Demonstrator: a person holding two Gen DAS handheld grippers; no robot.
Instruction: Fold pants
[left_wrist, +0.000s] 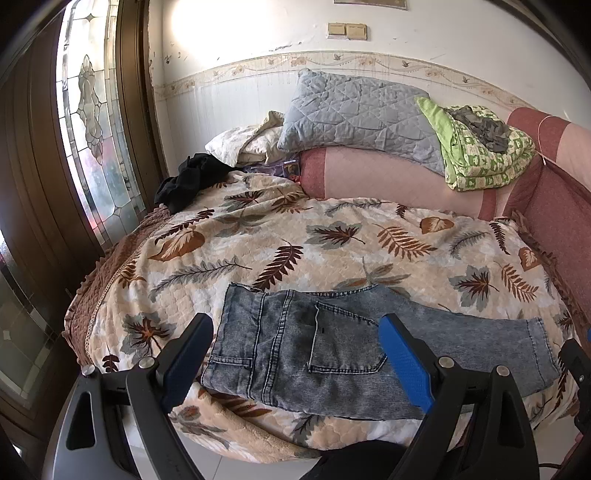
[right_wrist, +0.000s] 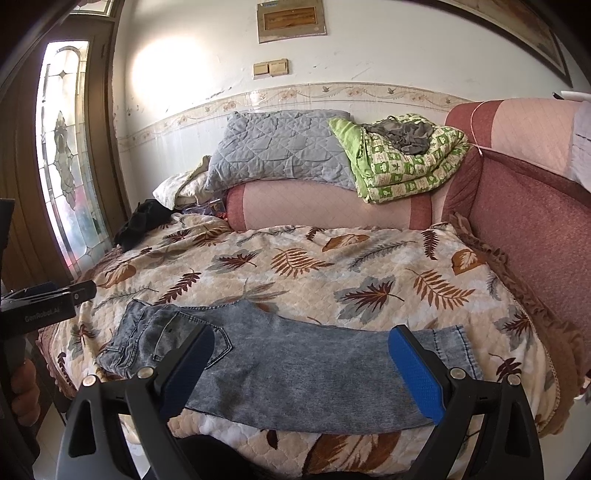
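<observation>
Here, jeans (left_wrist: 332, 347) flat on bedspread (left_wrist: 295, 236), below both spread-wide grippers

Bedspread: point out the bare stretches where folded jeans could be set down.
Free: the leaf-print bedspread between the jeans and the pink bolster, and right of the jeans' hem toward the red sofa arm. Crowded: the back left corner with black clothing, and the bolster stacked with pillow and green quilt.

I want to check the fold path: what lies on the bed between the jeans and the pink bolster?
Only bare leaf-print blanket lies between the jeans and the pink bolster; both views show it.
</observation>
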